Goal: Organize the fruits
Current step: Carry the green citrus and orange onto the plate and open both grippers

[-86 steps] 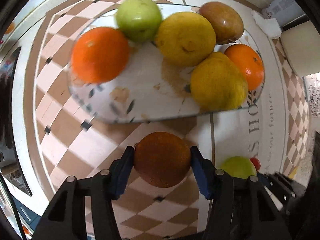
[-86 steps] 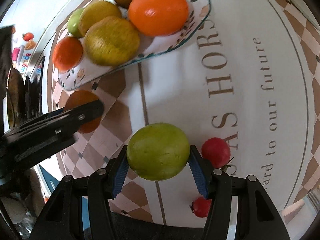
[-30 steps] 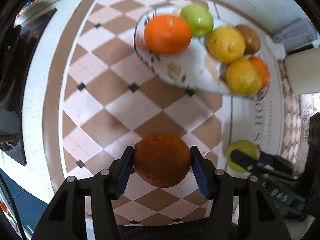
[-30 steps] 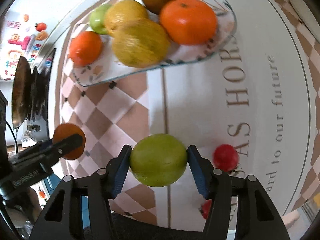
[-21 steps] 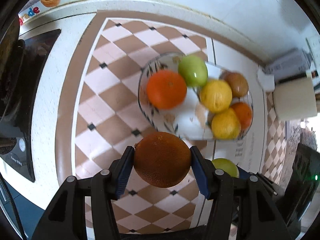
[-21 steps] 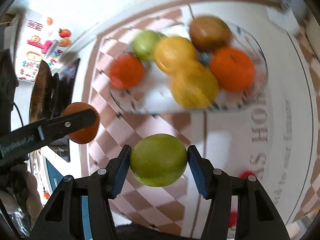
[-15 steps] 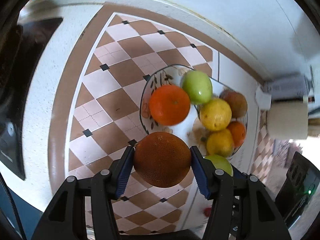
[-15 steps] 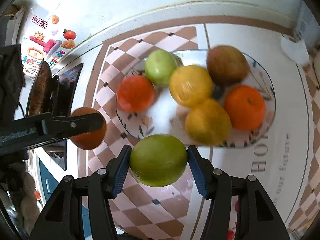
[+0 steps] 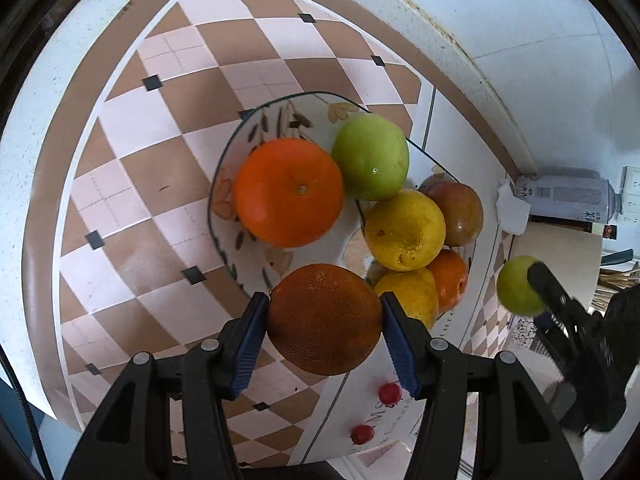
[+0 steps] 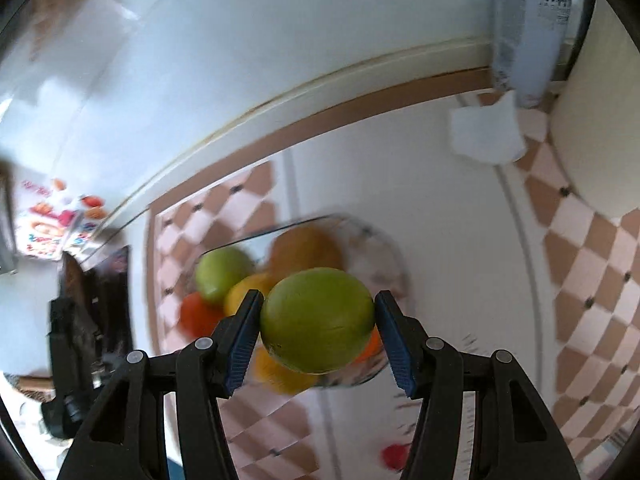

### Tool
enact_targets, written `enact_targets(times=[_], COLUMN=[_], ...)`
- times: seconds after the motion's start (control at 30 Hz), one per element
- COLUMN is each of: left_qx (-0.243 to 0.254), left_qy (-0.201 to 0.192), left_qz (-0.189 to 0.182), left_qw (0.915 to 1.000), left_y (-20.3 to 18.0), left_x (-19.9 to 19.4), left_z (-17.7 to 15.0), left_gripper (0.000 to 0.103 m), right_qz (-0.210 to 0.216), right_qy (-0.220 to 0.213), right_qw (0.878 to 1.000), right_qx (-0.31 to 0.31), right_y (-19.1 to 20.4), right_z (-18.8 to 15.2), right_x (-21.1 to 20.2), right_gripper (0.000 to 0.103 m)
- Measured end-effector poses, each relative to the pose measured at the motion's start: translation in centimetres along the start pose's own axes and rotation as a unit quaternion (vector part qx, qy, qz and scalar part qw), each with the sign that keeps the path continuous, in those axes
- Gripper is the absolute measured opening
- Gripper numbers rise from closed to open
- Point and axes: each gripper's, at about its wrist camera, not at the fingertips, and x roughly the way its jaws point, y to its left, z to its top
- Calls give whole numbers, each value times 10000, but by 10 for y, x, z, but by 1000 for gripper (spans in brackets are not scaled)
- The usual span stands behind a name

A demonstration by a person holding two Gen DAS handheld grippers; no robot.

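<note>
Fruits: most are sitting piled in the patterned plate (image 9: pixel 240 140) on the checked counter mat, namely a bright orange (image 9: pixel 289 192), a green apple (image 9: pixel 371 157), two lemons (image 9: pixel 405 230), a brownish fruit (image 9: pixel 460 212) and a smaller orange (image 9: pixel 450 280).

Left gripper (image 9: pixel 324 322) is clamping a dark, rough-skinned orange (image 9: pixel 324 318) between its blue pads, hanging over the plate's near rim. Right gripper (image 10: pixel 316 320) is clamping a second green fruit (image 10: pixel 316 320), hovering above the plate from the other side; its view is blurring, so it looks to be travelling.

Risks as I judge them:
- Plate is already crowding on the right half. A round fruit released onto the heap may roll off the rim onto the counter.
- Only bare patch is lying in front of the bright orange; both grippers aiming there could be knocking together.
- Dropping from height may be jolting stacked lemons loose.
- Small red fruits (image 9: pixel 389 392) are lying loose on the counter near the plate; a runaway could be scattering them.
</note>
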Motion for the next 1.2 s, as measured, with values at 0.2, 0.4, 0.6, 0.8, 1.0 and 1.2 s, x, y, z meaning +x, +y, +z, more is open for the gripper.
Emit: enact_targets(times=[0.2, 0.4, 0.6, 0.8, 1.0, 1.2], left_qx=[3, -64, -208, -127, 158, 795], left_qy=[30, 152, 387, 292, 92, -641], left_qz=[35, 29, 9, -11, 257, 1302], left_qw=[10000, 9999, 9990, 9995, 9995, 9862], left_y=[-8, -14, -15, -24, -34, -40], left_x=[9, 19, 30, 27, 13, -23], left_z=[7, 9, 10, 9, 5, -8], left_gripper=[54, 54, 54, 86, 86, 86], right_qz=[-317, -447, -320, -273, -361, -757], right_qy=[113, 227, 362, 361, 254, 92], right_qw=[9994, 9986, 9988, 9990, 9990, 9951], right_qx=[-90, -157, -21, 24, -96, -637], right_y=[-15, -18, -23, -26, -19, 6], right_z=[17, 19, 19, 20, 17, -12], right_x=[25, 45, 52, 49, 33, 8], right_gripper=[60, 60, 60, 77, 89, 91])
